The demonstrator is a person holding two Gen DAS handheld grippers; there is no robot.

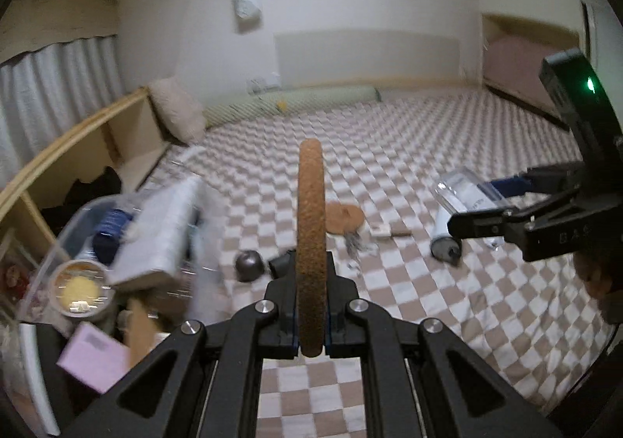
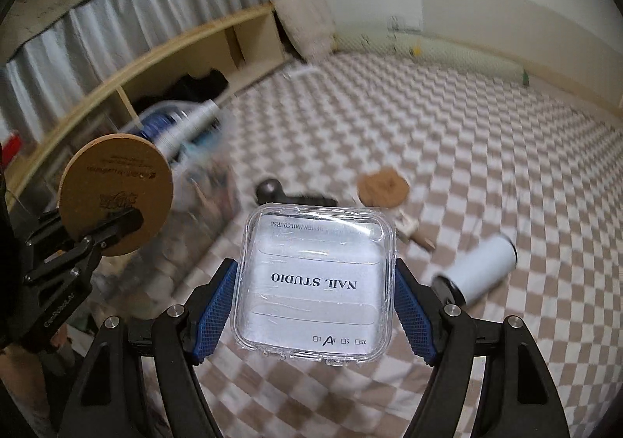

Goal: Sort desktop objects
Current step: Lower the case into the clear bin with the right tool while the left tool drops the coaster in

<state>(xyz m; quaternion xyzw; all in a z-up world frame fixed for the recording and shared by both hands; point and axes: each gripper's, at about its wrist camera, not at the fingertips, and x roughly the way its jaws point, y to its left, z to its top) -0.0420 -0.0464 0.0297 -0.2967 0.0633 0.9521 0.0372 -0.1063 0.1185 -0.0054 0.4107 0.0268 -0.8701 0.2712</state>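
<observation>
My left gripper (image 1: 310,262) is shut on a round cork coaster (image 1: 310,243), held on edge above the checkered bedspread; it shows flat-on in the right wrist view (image 2: 115,185). My right gripper (image 2: 316,278) is shut on a clear plastic box (image 2: 315,282) labelled NAIL STUDIO, also seen from the left wrist view (image 1: 465,192). A second cork coaster (image 1: 344,218) lies on the bedspread. A white can (image 2: 481,272) lies on its side to the right.
A clear bin (image 1: 78,243) with several items stands at the left by a wooden shelf (image 1: 78,142). A dark grey knob (image 1: 251,264) and small bits (image 1: 385,231) lie on the checkered bedspread (image 1: 447,313). A pink pad (image 1: 93,358) is at lower left.
</observation>
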